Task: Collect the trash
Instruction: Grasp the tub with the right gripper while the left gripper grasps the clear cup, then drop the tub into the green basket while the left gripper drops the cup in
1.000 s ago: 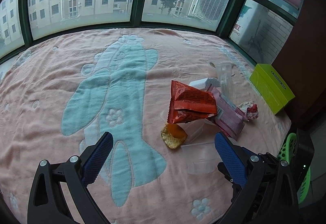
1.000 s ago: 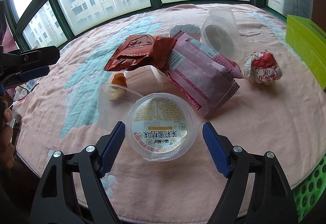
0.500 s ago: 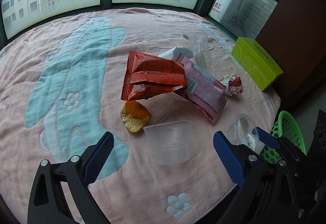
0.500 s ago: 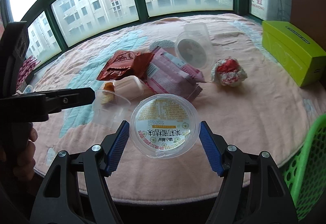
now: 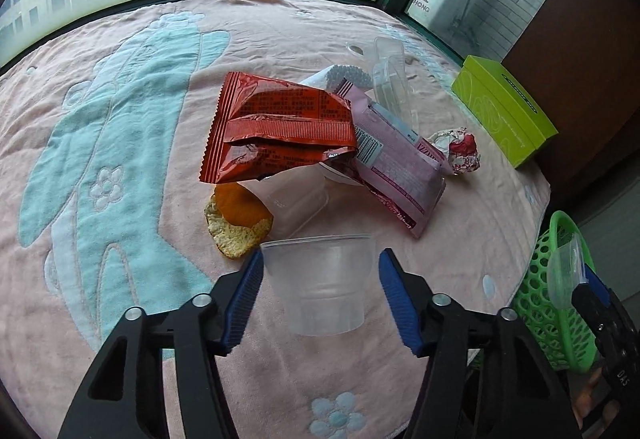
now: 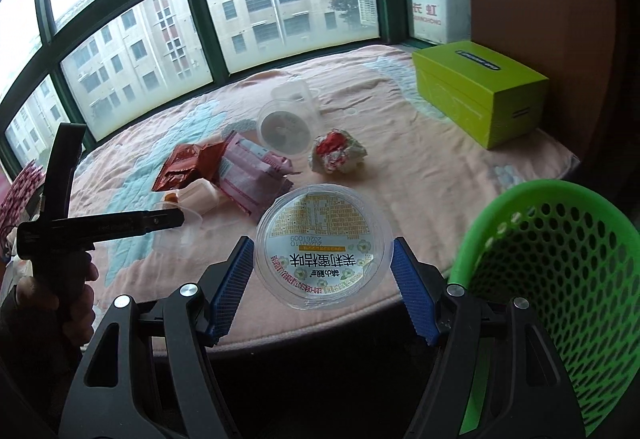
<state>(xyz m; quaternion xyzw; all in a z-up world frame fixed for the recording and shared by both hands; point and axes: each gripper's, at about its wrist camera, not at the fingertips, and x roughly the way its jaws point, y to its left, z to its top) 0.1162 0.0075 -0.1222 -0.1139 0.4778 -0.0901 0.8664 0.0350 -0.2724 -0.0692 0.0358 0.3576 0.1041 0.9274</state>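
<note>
Since a second ago the left gripper (image 5: 320,279) has come down over the clear plastic cup (image 5: 322,281), which lay well ahead of it then, and its jaws are closing with the cup between them; the left pad meets the rim, while the right pad stands just clear of the wall, so nothing is clamped yet. The cup lies on the pink blanket (image 5: 120,351) just this side of the orange peel (image 5: 238,221) and the red snack wrapper (image 5: 276,127). The right gripper (image 6: 322,269) has lifted the clear lidded tub (image 6: 323,245) off the blanket and carried it past the table edge, beside the green basket (image 6: 560,279); it is clamped on the tub's sides, both blue pads pressing it. The tub's label carries Chinese characters, seen upside down, and the date 20261009. Beyond the red wrapper sit the pink wrapper (image 5: 400,171), a crumpled red-and-white ball (image 5: 460,151) and the lime-green box (image 5: 504,111).
</note>
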